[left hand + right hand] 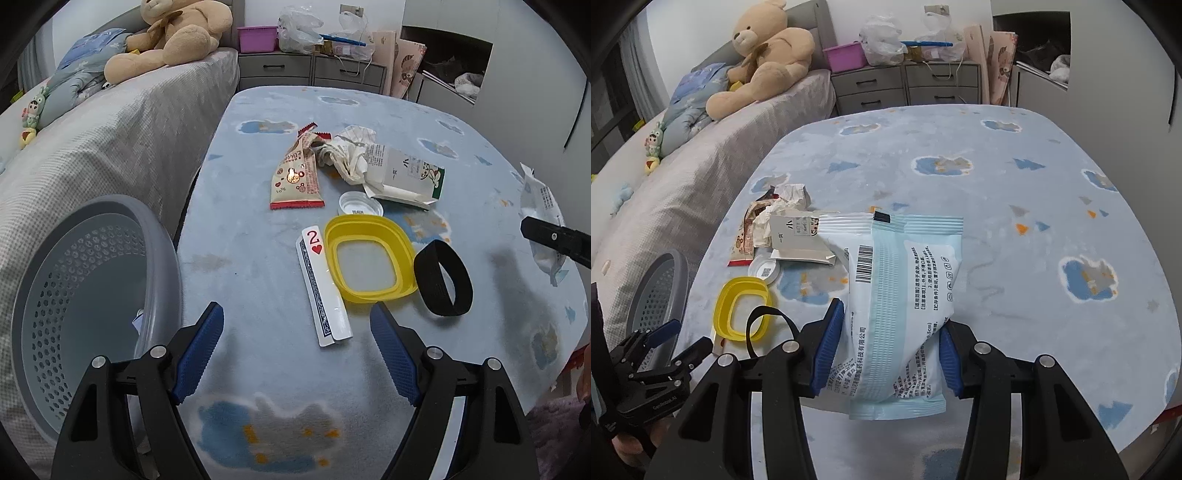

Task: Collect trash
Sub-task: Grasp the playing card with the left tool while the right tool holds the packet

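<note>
Pinching the pale blue printed plastic wipes packet (897, 314) clear above the fleecy blue table cover (1015, 229), the right gripper (890, 350) must next carry it to the grey perforated basket (88, 288), while the left gripper (295, 354) hangs wide open, empty.

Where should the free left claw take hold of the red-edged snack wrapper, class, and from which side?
Grip the snack wrapper at its flat sealed bottom edge, the end nearest the open left claw. Come from above, on the near side. That end lies clear on the blanket, while the far end is tucked against the crumpled paper.
</note>
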Demonstrator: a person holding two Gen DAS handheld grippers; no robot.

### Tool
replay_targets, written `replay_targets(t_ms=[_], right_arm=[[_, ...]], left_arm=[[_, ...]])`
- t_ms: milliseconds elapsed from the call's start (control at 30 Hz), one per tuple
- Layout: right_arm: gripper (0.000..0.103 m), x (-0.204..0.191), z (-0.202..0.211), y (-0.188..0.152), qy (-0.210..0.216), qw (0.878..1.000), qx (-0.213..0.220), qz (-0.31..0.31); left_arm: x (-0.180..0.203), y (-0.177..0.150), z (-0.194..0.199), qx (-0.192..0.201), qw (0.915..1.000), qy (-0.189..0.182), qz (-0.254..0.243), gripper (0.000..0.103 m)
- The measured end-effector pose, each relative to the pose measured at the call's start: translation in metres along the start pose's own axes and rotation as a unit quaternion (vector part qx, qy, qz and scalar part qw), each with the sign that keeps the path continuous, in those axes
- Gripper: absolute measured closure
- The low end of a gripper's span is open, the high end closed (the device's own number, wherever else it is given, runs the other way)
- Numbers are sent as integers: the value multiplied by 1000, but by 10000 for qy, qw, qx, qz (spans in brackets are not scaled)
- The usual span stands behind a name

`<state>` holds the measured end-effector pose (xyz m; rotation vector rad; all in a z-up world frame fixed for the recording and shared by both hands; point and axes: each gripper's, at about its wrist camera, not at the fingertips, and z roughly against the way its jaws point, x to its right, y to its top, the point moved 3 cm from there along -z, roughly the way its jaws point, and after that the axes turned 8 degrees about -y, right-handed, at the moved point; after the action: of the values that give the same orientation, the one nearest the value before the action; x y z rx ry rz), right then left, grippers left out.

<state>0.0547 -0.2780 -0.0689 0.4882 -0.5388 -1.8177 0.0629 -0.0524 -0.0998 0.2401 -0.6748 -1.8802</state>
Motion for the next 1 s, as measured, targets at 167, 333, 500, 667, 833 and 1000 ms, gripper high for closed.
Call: replay_targets(t_ms=[167, 333, 500, 667, 833, 1000], right_arm=[[56, -6, -3, -1, 226, 9997, -65, -49], [56, -8, 0, 0, 290, 9996, -16, -36], [56, -5, 0, 0, 396, 9991, -46, -134], [56, -10, 0, -1, 456, 9989, -47, -50], [56, -13, -1, -1, 540, 9985, -72, -23], [56, -16, 0, -2, 567, 9984, -72, 8]], left_arm=[[0, -4, -12, -136, 9998, 169, -34, 25], [-17, 0, -15, -189, 9990, 356, 211, 25], [-19, 4, -23, -245, 9981, 528, 185, 25], [-19, 14, -31, -179, 9976, 641, 175, 28], [-15, 20, -34, -169, 9983, 528, 156, 49], [-10, 21, -32, -170, 9989, 432, 116, 81]])
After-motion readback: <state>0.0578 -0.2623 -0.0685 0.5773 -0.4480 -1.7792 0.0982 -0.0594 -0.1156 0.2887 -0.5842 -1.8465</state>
